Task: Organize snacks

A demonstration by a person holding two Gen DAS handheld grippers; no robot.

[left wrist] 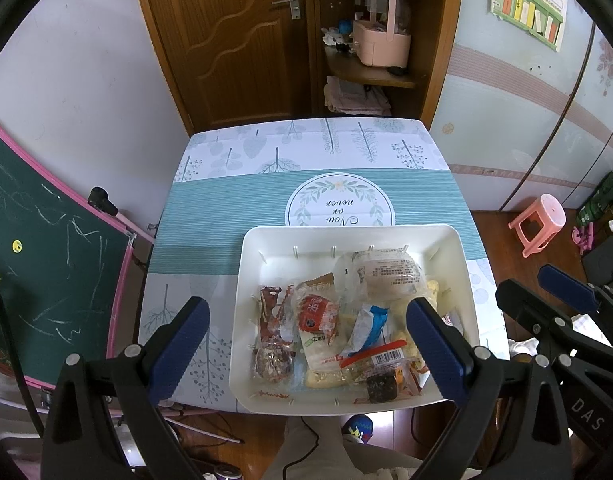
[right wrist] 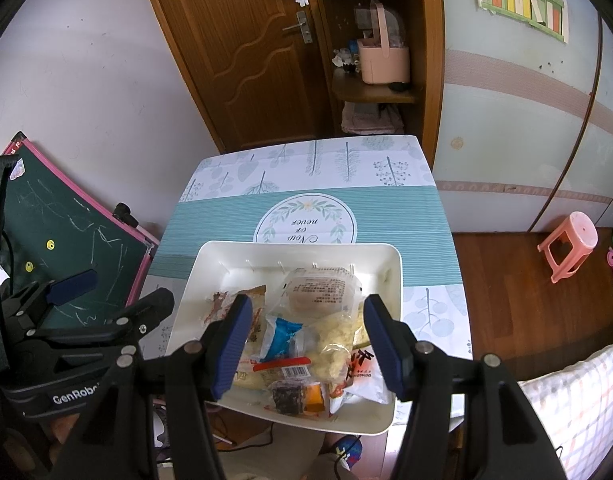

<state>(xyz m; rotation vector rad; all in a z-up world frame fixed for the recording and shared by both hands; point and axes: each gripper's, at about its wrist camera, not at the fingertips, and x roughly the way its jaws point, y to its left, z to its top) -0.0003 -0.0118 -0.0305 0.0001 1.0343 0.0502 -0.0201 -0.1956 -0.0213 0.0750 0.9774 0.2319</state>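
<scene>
Hovering side by side over the near edge of a tabletop (left wrist: 226, 200) with a leaf-print cloth, the left tongs (left wrist: 306, 340) and the right tongs (right wrist: 306, 344) both stand wide apart with nothing between their blue pads. Below them sits a white bin (left wrist: 266, 256), its near rim overhanging the tabletop's front edge, and every snack in view lies inside it in a loose heap: a large clear pack with printed text (left wrist: 386, 274) toward the far wall, a blue-and-white wrapper (left wrist: 368, 326) in the middle, a red-labelled packet (left wrist: 316, 312) to the left, a bag of pale yellow pieces (right wrist: 334, 340) to the right, and a small dark cube in clear wrap (left wrist: 382, 387) nearest the front. The cloth around the bin carries no loose packets. That fits two stages: snacks all gathered into the bin with the tongs drawn clear, or a jumbled bin awaiting sorting. Which it is cannot be judged from this view. Any further pick would call for lowering one pair of tongs over a single packet on top of the heap, since the wrappers overlap and crinkly film may slip or drag a neighbour along
</scene>
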